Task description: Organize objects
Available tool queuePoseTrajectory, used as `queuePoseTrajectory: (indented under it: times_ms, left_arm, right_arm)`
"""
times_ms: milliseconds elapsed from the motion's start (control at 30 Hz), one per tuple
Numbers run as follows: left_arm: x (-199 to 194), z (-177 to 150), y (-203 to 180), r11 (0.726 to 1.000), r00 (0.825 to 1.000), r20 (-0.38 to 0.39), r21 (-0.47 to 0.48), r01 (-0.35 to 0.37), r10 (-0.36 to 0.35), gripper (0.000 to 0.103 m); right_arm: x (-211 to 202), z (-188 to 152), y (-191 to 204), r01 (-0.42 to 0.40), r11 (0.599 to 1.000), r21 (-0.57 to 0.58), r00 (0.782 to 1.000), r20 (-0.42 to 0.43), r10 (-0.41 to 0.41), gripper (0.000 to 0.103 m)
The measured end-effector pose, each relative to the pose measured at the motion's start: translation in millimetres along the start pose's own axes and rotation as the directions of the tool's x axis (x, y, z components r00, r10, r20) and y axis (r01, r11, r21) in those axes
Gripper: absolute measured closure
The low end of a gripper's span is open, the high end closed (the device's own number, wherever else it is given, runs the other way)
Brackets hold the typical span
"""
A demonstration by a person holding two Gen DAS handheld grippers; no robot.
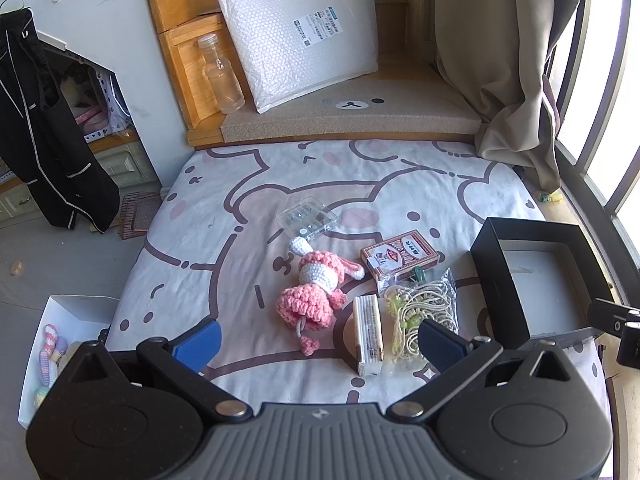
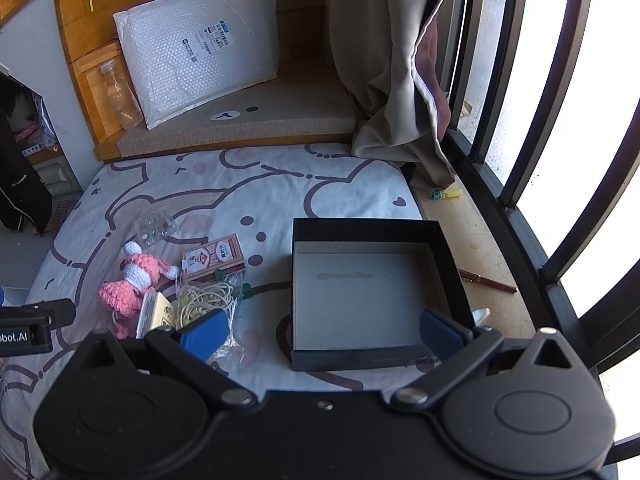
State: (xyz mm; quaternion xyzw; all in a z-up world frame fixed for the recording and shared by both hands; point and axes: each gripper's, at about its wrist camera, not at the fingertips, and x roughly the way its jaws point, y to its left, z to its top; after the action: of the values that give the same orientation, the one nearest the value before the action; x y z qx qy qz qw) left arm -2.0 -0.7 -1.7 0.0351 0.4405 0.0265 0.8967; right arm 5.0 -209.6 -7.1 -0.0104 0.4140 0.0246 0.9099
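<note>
On the bear-print bed sheet [image 1: 240, 216] lie a pink crochet doll [image 1: 316, 288], a clear plastic case [image 1: 307, 220], a red card box [image 1: 400, 258], a small white box [image 1: 369, 334] and a bag of cream cord [image 1: 424, 312]. An empty black box [image 2: 364, 292] sits to their right; it also shows in the left wrist view [image 1: 536, 280]. My left gripper [image 1: 318, 346] is open and empty, hovering over the doll and white box. My right gripper [image 2: 320, 330] is open and empty, over the black box's near edge. The doll [image 2: 128, 284], card box [image 2: 212, 258] and cord bag [image 2: 208, 304] show at left.
A white box [image 1: 60, 320] with crochet toys sits on the floor at left. A bubble-wrap parcel [image 1: 300, 36] and clear bottle [image 1: 222, 76] stand on the far ledge. A curtain [image 2: 392, 60] and window bars are at right. A pen [image 2: 488, 282] lies beside the bed.
</note>
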Motion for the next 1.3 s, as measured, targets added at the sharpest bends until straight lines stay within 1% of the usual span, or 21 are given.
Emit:
queuePoseTrajectory:
  times_ms: [1300]
  left_arm:
    - [0.5, 0.6, 0.3, 1.000, 1.000, -0.005, -0.013, -0.010, 0.010, 0.000]
  right_arm:
    - [-0.2, 0.3, -1.4, -0.003, 1.000, 0.001, 1.000, -0.004, 0.003, 0.000]
